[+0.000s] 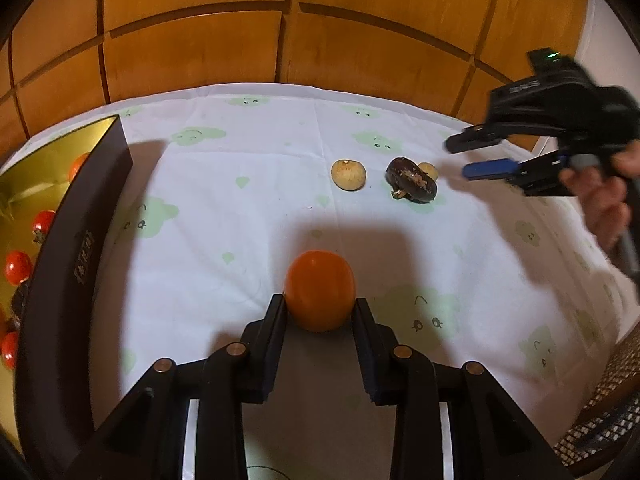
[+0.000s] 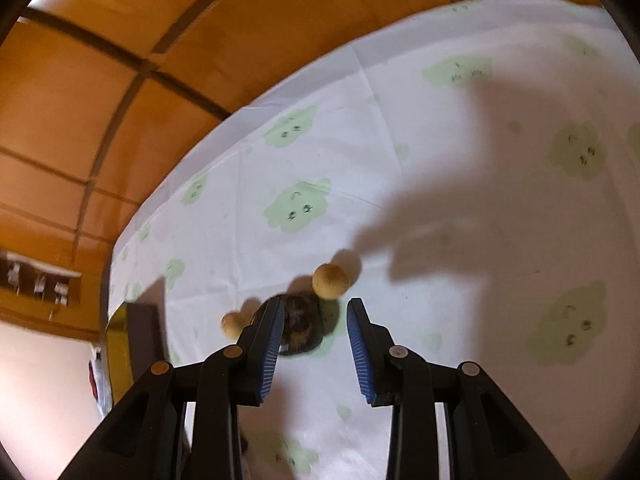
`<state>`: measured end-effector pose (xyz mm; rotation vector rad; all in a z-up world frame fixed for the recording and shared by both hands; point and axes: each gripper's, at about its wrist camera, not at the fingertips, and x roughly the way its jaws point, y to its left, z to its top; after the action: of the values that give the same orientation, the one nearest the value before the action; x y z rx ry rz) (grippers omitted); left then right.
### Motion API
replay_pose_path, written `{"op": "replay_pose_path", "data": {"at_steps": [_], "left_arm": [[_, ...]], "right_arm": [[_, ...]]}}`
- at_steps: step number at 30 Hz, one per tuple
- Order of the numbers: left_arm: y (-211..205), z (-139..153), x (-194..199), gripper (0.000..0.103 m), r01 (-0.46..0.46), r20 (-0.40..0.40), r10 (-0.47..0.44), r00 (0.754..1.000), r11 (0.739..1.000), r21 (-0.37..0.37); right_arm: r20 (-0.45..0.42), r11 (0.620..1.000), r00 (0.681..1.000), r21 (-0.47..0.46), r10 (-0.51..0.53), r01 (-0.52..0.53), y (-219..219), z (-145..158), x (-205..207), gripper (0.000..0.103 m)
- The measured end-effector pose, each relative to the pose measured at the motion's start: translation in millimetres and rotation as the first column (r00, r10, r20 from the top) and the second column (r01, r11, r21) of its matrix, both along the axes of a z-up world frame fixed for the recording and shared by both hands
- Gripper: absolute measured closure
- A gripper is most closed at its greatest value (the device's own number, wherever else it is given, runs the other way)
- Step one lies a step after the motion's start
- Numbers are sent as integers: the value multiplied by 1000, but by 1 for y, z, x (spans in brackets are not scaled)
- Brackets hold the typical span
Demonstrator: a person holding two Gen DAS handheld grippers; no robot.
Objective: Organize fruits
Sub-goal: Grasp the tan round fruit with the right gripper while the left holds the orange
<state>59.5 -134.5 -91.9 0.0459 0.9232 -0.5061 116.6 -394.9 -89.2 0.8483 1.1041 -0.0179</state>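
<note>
Spread across the scene: a white tablecloth printed with pale green cloud faces [image 1: 248,216], backed by orange-brown wooden panelling [image 1: 192,52]. At the left edge, a dark rectangular box with a gold lining [image 1: 100,208], already holding several small red tomatoes [image 1: 18,266]. Mid-cloth, well apart from the box, a dark wrinkled purple-brown fruit [image 1: 412,180] flanked by two small round tan fruits [image 1: 349,174].

Nearest the lens, a round orange fruit [image 1: 320,290] resting on the cloth, pinched between the black fingers of the left gripper [image 1: 320,308], pads pressed to both flanks (grip low on the fruit's near half, so likely to squirt forward if squeezed harder). Best handled by lifting straight up before swinging left over the box wall, then lowering into a free spot clear of the tomatoes.

Off to the right, the right gripper [image 2: 314,320] hanging above the dark fruit, blue-ribbed pads parted around nothing, no contact yet; worth centring before closing, since one tan fruit sits touching or just beside the target.
</note>
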Motion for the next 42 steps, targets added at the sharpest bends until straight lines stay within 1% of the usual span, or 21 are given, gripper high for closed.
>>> {"op": "replay_pose_path", "data": {"at_steps": [5, 11, 13, 14, 16, 19, 21, 24, 27, 28, 31, 32, 34, 36, 38, 42], "left_arm": [[2, 0, 2, 70, 0, -7, 0, 1000, 1000, -22], [2, 0, 0, 70, -3, -8, 3, 1000, 999, -35], [2, 0, 1, 70, -4, -7, 4, 1000, 999, -35], [2, 0, 1, 70, -4, -6, 4, 1000, 999, -34], [2, -1, 1, 70, -4, -4, 4, 1000, 999, -32], [2, -1, 0, 70, 0, 0, 0, 1000, 1000, -30], [2, -1, -1, 70, 1, 2, -1, 1000, 1000, -30], [3, -1, -1, 70, 0, 4, 0, 1000, 1000, -30], [3, -1, -2, 70, 0, 6, 1, 1000, 1000, -27], [2, -1, -3, 70, 0, 6, 0, 1000, 1000, -26], [1, 0, -3, 70, 8, 10, -8, 1000, 1000, -13], [0, 0, -3, 70, 9, 11, -9, 1000, 1000, -8], [0, 1, -3, 70, 4, 11, -4, 1000, 1000, -4], [-2, 3, -5, 70, 0, 15, 0, 1000, 1000, 14], [-2, 5, -9, 70, -1, 17, 1, 1000, 1000, 24], [2, 9, -11, 71, 1, -12, -1, 1000, 1000, 4]], "right_arm": [[-42, 998, 998, 16, -54, 54, 5, -17, 14, 70], [-71, 997, 995, -37, -75, 73, 8, -25, 25, 70], [-63, 995, 995, -66, -73, 69, 10, -24, 28, 70], [-63, 994, 996, -91, -60, 54, 12, -23, 31, 71], [-71, 988, 997, -155, -30, 19, 17, -20, 34, 78], [-52, 984, 999, -180, 4, -13, 16, -13, 31, 78], [-38, 973, 999, -227, 30, -37, 13, -5, 25, 78], [-45, 946, 995, -310, 88, -98, 8, 6, 12, 78], [-93, 912, 975, -345, 200, -220, 12, 5, -4, 78], [-117, 894, 963, -360, 242, -268, 16, 2, -11, 78], [-160, 834, 938, -429, 308, -347, 31, -5, -26, 78], [-165, 829, 935, -433, 315, -355, 33, -8, -29, 78], [-150, 822, 937, -449, 316, -349, 36, -12, -33, 78], [-149, 833, 935, -426, 321, -354, 35, -16, -33, 78], [-144, 826, 932, -432, 334, -363, 34, -17, -35, 78], [-136, 835, 934, -419, 331, -357, 28, -19, -36, 78]]}}
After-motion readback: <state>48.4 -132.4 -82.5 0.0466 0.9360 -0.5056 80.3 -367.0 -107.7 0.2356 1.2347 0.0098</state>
